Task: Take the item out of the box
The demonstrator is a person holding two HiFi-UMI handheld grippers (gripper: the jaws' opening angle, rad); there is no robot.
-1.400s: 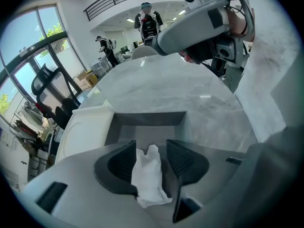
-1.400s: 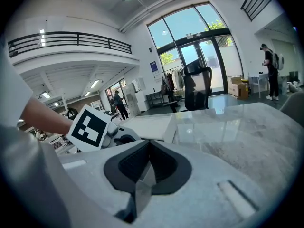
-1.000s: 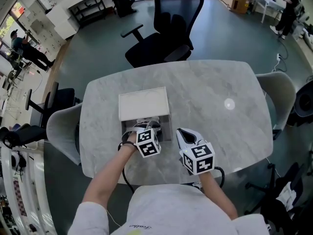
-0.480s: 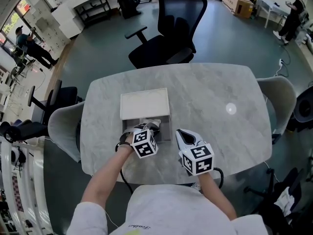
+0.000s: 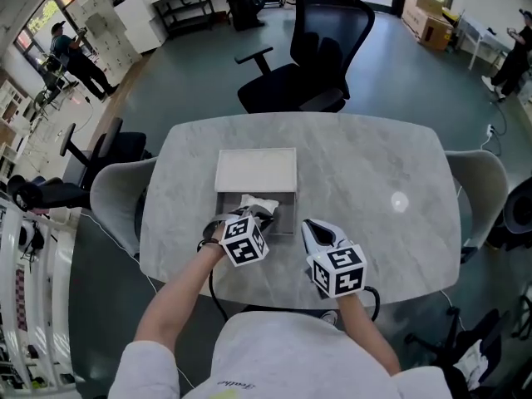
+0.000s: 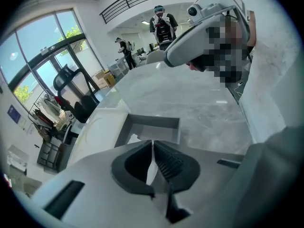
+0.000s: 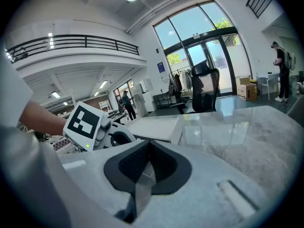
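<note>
Your left gripper (image 6: 153, 148) clamps what looks like a crumpled white wrapper (image 5: 257, 204) in the open grey box (image 6: 156, 123); right gripper (image 7: 148, 148) jaws together.

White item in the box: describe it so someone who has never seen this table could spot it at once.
On the grey marble table, look near the front edge for a shallow open box with its flat white lid beyond it. The item is the crumpled white piece inside, the only wrinkled thing, pinched in the left tool.

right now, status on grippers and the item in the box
Left gripper shut on white item. Item not yet out of open box. Right gripper shut, empty, beside box. Nothing in the way.
</note>
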